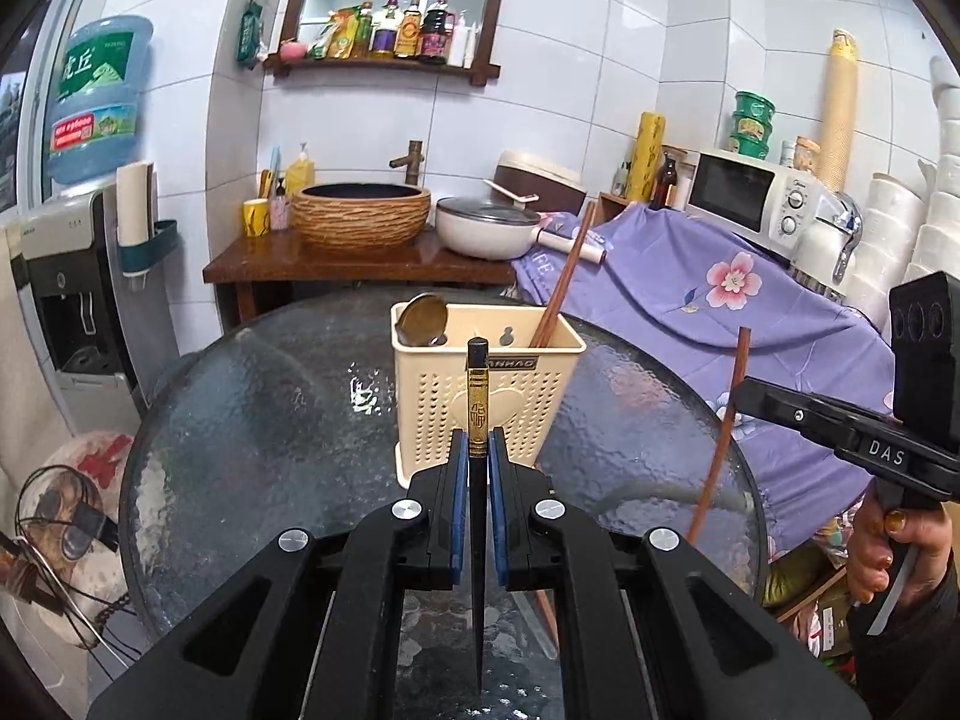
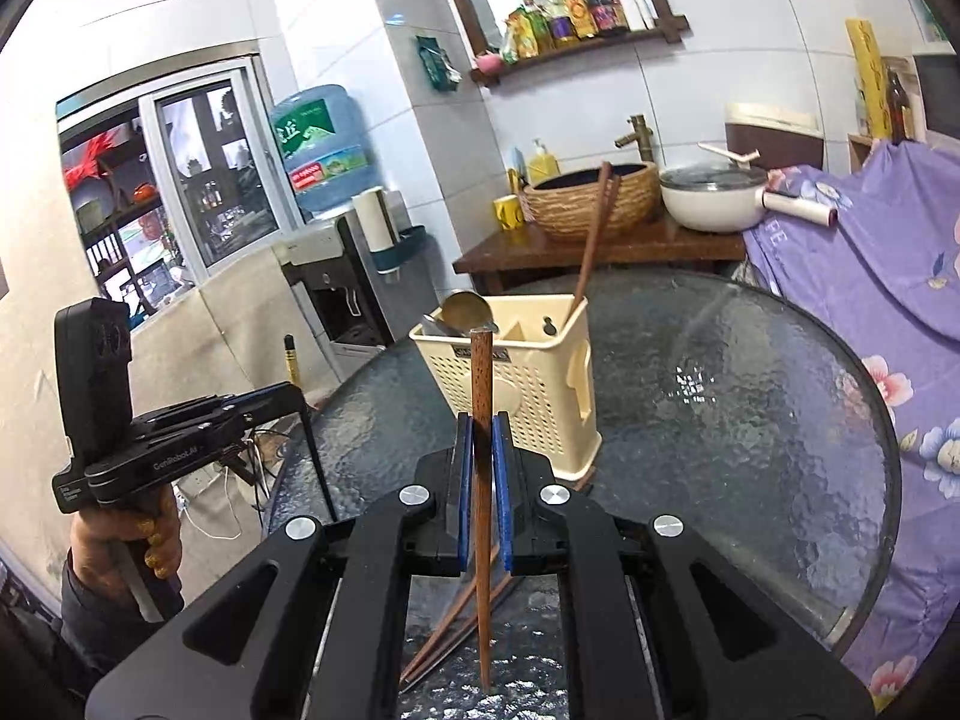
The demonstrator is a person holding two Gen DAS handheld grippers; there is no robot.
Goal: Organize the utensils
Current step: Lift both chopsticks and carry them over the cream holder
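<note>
In the left wrist view, the left gripper (image 1: 478,450) was squeezed tight on a black chopstick (image 1: 477,402) with a gold band near its top. The stick stood almost straight up between the blue pads (image 1: 459,480). Just past it, on the round glass table (image 1: 270,396), stood the cream holder (image 1: 486,396) with little holes in its walls. A spoon (image 1: 422,318) sat in its left part, and brown chopsticks (image 1: 564,276) leaned out of its right part — so some of the job looked done. Off to the right, the right gripper (image 1: 741,387) held a brown chopstick (image 1: 720,438) over the table.

In the right wrist view, the right gripper (image 2: 483,450) was shut on that brown wooden chopstick (image 2: 481,420), which stood up with its flat end near the holder's (image 2: 510,372) rim. More chopsticks (image 2: 456,618) lay on the glass below the gripper — those were left to put away. At the left, a hand (image 2: 129,546) held the left gripper (image 2: 297,387) with the gold-banded stick (image 2: 290,357) poking up.

Both held sticks were not in the holder yet. I would say the job was part way through.
</note>
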